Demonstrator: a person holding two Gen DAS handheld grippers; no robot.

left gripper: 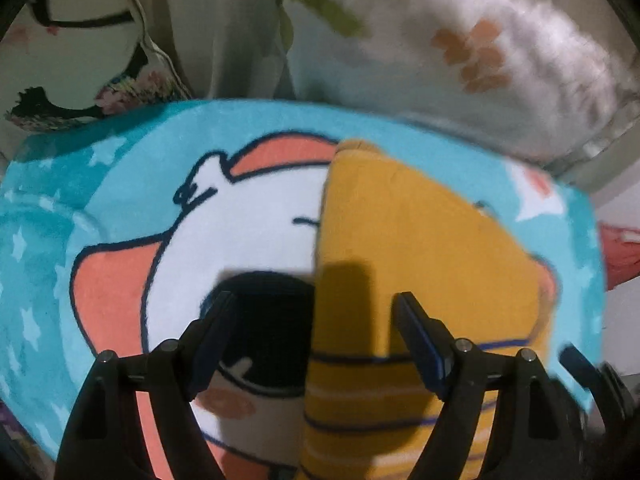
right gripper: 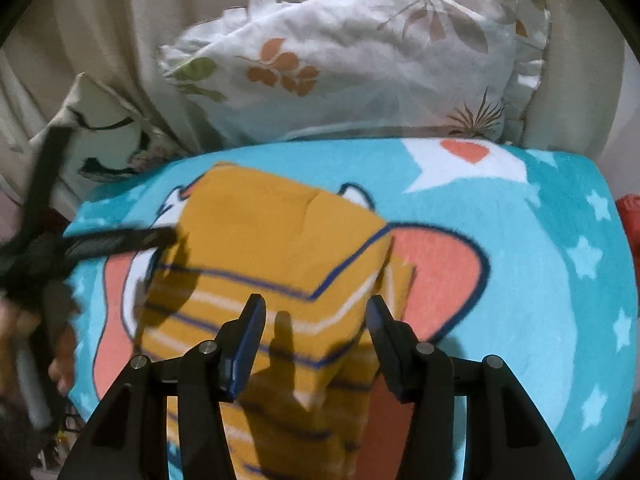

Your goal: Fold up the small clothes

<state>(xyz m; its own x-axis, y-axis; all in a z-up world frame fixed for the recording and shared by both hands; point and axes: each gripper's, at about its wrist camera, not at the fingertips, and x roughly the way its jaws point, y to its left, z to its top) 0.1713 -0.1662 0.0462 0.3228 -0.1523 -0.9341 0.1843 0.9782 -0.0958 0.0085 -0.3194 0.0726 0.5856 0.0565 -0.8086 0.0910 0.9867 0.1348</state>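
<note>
A mustard-yellow small garment with navy and white stripes lies folded on a turquoise cartoon blanket. My left gripper hovers open over the garment's left edge, nothing between its pads. In the right wrist view the same garment lies mid-blanket, its striped part toward me. My right gripper stands half open just above that striped near part, casting a shadow on it; the cloth is not pinched. One of the left gripper's fingers reaches in blurred over the garment's left side.
A white floral pillow lies behind the blanket, with a beige curtain and a patterned cushion to its left. A person's hand shows at the left edge. Something red sits past the blanket's right edge.
</note>
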